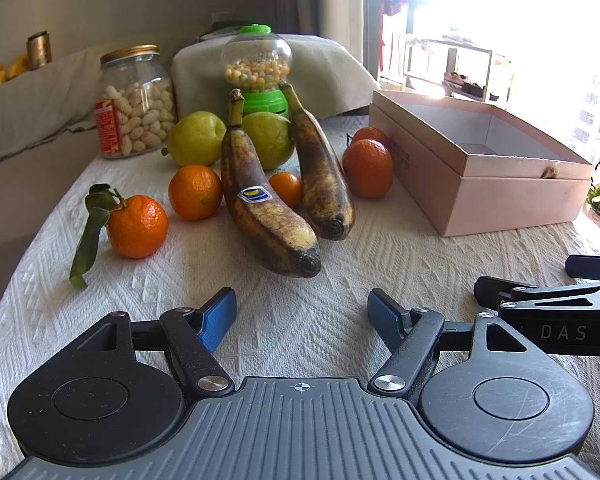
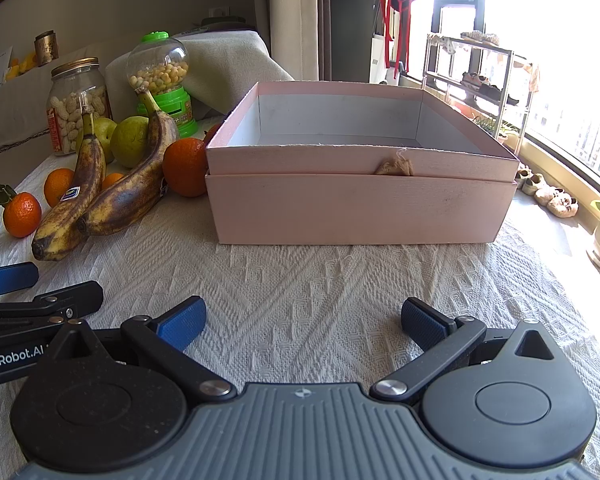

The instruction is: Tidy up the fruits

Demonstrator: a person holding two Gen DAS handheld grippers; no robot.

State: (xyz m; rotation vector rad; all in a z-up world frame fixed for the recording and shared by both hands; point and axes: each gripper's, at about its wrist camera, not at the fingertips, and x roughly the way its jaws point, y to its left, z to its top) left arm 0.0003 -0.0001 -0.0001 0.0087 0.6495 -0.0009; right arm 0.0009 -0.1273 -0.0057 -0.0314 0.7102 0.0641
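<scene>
My left gripper (image 1: 302, 312) and right gripper (image 2: 304, 322) both gape wide, empty, over woven white cloth (image 1: 340, 248); two speckled, curved bananas (image 1: 267, 208) beside matte pink cardboard box (image 2: 360, 204).

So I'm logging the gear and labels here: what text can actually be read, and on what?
"DAS" on the right hand-held gripper.
"enRobot.AI", start cut off, on the left hand-held gripper.
Banana sticker, peanut jar label, pink box print: too small or blurred.

I count 2 bananas (image 1: 267, 200), 5 oranges (image 1: 137, 226), 2 green fruits (image 1: 195, 138), 1 box (image 2: 360, 168), 2 jars (image 1: 135, 100).
</scene>
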